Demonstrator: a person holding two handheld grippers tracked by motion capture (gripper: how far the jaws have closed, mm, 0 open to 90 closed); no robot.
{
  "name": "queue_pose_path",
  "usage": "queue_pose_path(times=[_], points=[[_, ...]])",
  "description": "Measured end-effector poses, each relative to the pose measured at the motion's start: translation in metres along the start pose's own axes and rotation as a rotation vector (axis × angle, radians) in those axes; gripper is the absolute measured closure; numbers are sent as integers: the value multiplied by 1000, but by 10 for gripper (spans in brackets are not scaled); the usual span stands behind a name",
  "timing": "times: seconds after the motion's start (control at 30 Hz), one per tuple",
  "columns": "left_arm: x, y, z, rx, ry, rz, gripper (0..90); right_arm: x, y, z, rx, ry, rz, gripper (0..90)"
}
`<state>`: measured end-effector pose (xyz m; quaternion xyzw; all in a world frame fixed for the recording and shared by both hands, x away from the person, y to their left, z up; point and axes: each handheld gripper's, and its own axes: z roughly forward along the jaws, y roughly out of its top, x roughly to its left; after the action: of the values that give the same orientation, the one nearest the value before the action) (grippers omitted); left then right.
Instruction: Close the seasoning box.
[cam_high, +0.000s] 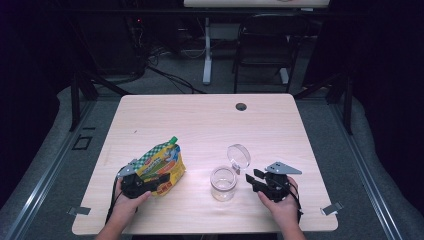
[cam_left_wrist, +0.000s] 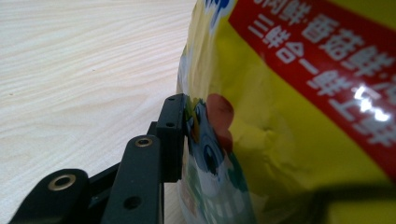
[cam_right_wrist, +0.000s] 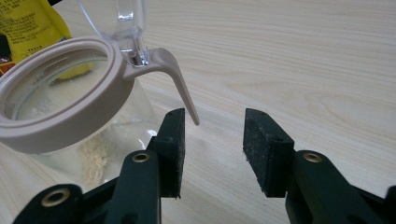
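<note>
Left gripper (cam_high: 159, 181) clamps yellow snack pouch (cam_high: 161, 163), left of open glass jar (cam_high: 223, 183). Right gripper (cam_high: 253, 179) gapes empty, right of jar. Suggest: steady jar before tilting pouch over its mouth.

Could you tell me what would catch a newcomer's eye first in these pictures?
First, the bright yellow snack bag at the near left of the pale wooden table, with the left gripper closed on its lower part. Next, the clear glass jar near the middle front, its hinged lid flipped open and some pale powder inside. The right gripper sits just beside the jar with its fingers apart, holding nothing.
</note>
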<state>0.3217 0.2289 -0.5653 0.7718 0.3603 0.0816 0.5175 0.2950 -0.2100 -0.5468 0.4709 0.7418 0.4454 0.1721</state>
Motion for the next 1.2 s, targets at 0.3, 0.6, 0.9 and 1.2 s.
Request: queue_pose_path(times=[0.3,0.6,0.9,1.2], points=[[-5,7,-8,-30,11,-3,638,-1,0,-1,-8,-1,4,591],[-11,14,-17,-49,37,27,639,0,-1,-4,-14,-6,3,591],[-17,19,-19,-17,103,98,639,-1,-2,-4,-10,-9,-3,591],[-25,20,-17,-13,168,164,640,-1,-2,-6,-13,-13,-3,590]])
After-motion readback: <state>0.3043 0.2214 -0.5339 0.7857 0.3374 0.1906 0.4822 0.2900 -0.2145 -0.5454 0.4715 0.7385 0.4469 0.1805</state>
